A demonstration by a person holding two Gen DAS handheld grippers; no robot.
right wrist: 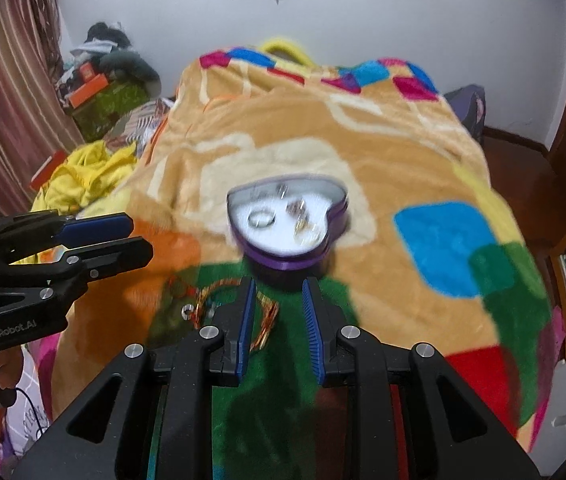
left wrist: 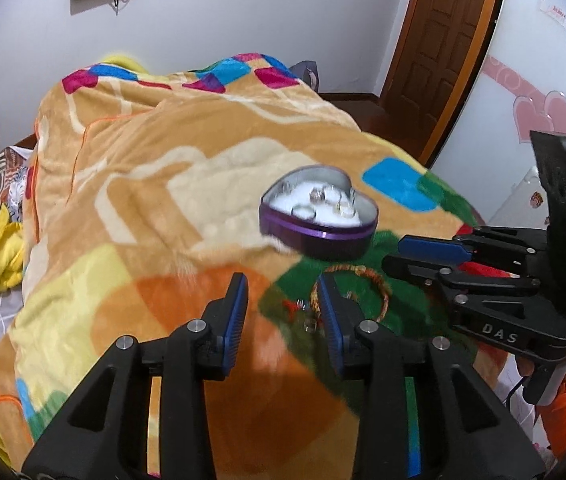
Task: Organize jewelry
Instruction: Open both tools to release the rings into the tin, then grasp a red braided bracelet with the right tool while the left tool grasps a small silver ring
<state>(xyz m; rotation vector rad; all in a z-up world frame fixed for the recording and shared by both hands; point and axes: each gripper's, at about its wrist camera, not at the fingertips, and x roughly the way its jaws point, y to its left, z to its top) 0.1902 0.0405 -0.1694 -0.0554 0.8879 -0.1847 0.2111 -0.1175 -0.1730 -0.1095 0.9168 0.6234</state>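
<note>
A purple heart-shaped tin (left wrist: 319,212) sits open on the blanket with several rings inside on white padding; it also shows in the right wrist view (right wrist: 289,220). A woven orange bracelet (left wrist: 379,280) lies on the green patch just in front of the tin, also in the right wrist view (right wrist: 219,292). A small silver ring (left wrist: 309,325) and a red bit lie beside it; the ring shows in the right wrist view (right wrist: 186,311). My left gripper (left wrist: 283,292) is open and empty above the bracelet's left side. My right gripper (right wrist: 277,294) is open and empty just in front of the tin.
A colourful fleece blanket (left wrist: 155,184) covers the bed. Yellow clothes (right wrist: 79,176) lie at the bed's left side, with boxes and clutter by the curtain. A wooden door (left wrist: 439,40) stands at the far right.
</note>
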